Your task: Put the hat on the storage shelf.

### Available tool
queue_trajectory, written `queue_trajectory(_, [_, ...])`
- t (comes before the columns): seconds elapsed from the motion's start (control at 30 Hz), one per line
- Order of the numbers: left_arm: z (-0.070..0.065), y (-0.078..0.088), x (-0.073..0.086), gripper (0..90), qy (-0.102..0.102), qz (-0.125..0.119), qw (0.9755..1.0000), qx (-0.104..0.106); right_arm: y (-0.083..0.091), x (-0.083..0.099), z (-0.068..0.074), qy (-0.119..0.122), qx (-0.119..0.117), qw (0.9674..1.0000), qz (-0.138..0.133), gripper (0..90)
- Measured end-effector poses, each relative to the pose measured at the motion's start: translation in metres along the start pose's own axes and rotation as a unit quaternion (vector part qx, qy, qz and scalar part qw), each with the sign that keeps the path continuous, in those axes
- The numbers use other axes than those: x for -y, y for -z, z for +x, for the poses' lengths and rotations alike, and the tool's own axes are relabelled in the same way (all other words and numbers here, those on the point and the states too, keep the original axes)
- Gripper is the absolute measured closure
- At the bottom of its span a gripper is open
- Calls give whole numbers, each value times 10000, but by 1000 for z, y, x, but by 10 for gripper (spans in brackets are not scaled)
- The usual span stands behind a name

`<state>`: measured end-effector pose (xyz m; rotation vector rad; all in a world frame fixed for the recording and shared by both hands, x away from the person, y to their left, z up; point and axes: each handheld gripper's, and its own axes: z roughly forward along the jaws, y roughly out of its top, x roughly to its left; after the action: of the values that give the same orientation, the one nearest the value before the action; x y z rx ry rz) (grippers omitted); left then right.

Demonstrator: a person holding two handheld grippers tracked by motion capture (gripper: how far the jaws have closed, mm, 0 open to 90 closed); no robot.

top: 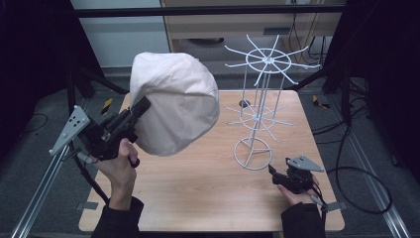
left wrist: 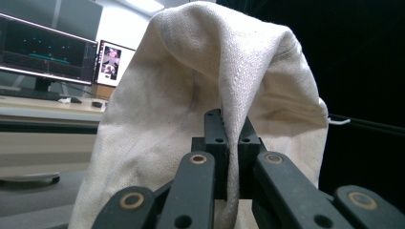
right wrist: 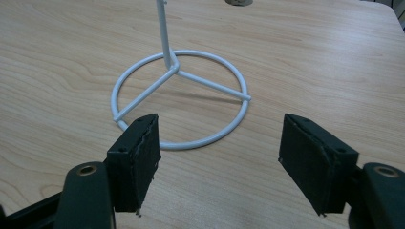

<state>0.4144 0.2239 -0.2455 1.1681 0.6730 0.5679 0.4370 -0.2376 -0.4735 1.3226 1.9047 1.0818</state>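
The left gripper (top: 141,106), clamped on the cream cloth hat (top: 176,101) and holding it aloft, has the white wire stand (top: 260,106) at its three o'clock, while the right gripper (top: 273,172), jaws apart, waits by the stand's base ring at five o'clock.

The high view looks down on the whole table (top: 198,193); each claw view sits close behind its own jaws.

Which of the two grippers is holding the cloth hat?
The left gripper: its jaws pinch the cream hat in the air. The right gripper is open near the white stand.
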Motion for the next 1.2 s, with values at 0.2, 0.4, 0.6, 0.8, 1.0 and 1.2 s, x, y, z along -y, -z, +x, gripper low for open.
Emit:
queue_trajectory(0.2, [-4, -12, -11, 882, 35, -148, 9998, 96, 0, 0, 0, -13, -4, 10000, 2, 303])
queue_trajectory(0.4, [-13, -26, -18, 882, 12, -188, 9996, 228, 0, 0, -1, -12, -17, 10000, -10, 302])
queue_trajectory(0.6, [-18, -42, -15, 882, 53, -87, 9994, 325, 0, 0, -1, -9, -31, 10000, -19, 302])
queue_trajectory(0.8, [-23, -58, -10, 882, 32, 43, 9991, 416, 0, 0, -1, -6, -37, 10000, -12, 302])
queue_trajectory(1.0, [-22, -68, -3, 882, 40, 225, 9989, 406, 0, 0, -1, 0, -46, 10000, -18, 302])
queue_trajectory(1.2, [-14, -70, 12, 881, 111, 435, 9983, 380, 0, 0, -1, 7, -44, 10000, -9, 302])
